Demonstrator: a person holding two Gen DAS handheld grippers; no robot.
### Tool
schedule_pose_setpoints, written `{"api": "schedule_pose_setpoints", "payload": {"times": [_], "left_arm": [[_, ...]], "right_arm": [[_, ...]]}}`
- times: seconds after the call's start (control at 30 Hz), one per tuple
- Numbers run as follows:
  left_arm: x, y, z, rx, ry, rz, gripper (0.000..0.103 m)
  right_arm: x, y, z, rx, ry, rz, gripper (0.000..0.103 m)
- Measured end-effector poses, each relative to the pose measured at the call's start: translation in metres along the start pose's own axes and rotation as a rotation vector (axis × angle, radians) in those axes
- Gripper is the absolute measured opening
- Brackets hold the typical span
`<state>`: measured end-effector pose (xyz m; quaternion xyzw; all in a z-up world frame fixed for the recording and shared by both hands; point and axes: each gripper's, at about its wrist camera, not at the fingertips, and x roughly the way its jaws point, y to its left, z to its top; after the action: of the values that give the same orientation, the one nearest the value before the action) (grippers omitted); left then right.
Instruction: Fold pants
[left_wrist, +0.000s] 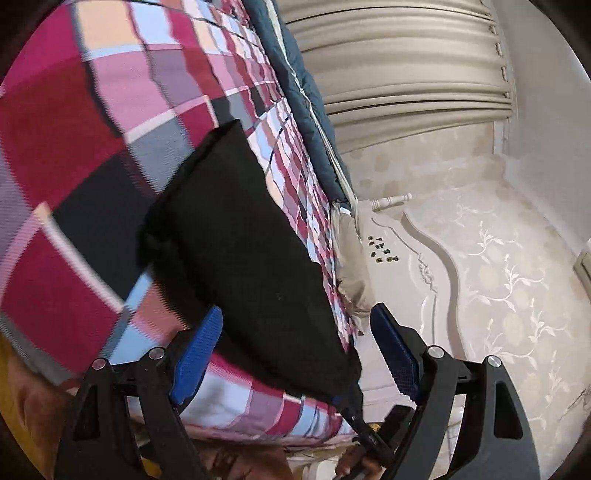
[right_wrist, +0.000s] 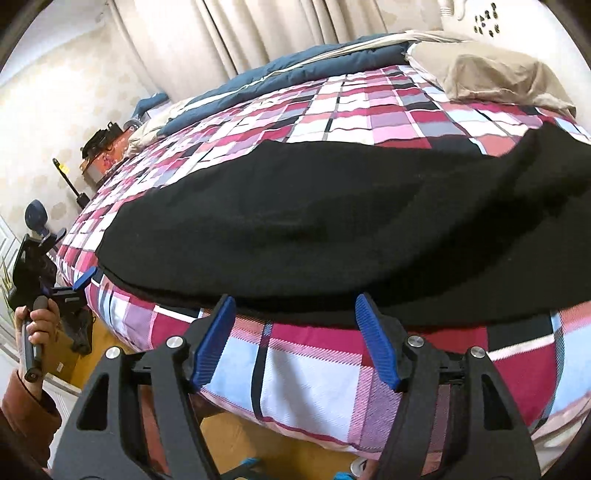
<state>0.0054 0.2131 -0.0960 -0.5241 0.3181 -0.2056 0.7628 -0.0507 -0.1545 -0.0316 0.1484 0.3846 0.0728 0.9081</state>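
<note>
Black pants (right_wrist: 314, 229) lie flat along the near edge of a bed with a pink, red and white plaid cover (right_wrist: 332, 107). In the left wrist view the pants (left_wrist: 240, 251) stretch away from me along the bed edge. My left gripper (left_wrist: 295, 325) is open, its blue pads on either side of the near end of the pants, not closed on them. It also shows in the right wrist view (right_wrist: 79, 280) at the pants' left end. My right gripper (right_wrist: 295, 310) is open, just short of the pants' near edge.
A blue duvet (right_wrist: 288, 62) and a beige pillow (right_wrist: 495, 74) lie at the far side of the bed. Curtains (right_wrist: 207, 40) hang behind. A white carved headboard (left_wrist: 417, 251) stands at one end. Wooden floor (right_wrist: 240, 439) lies below the bed edge.
</note>
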Motion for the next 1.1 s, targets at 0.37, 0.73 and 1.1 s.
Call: {"api": "schedule_pose_setpoints", "payload": {"times": [0.37, 0.73, 1.1], "left_arm": [[0.002, 0.013, -0.004, -0.009, -0.027, 0.097, 0.081], [0.005, 0.015, 0.000, -0.011, -0.057, 0.124, 0.081], [0.014, 0.013, 0.008, 0.025, -0.084, 0.186, 0.070]], "right_arm": [[-0.001, -0.008, -0.002, 0.120, -0.007, 0.084, 0.068], [-0.003, -0.009, -0.006, 0.288, -0.001, 0.215, 0.068], [0.042, 0.014, -0.010, 0.579, 0.120, 0.563, 0.068]]}}
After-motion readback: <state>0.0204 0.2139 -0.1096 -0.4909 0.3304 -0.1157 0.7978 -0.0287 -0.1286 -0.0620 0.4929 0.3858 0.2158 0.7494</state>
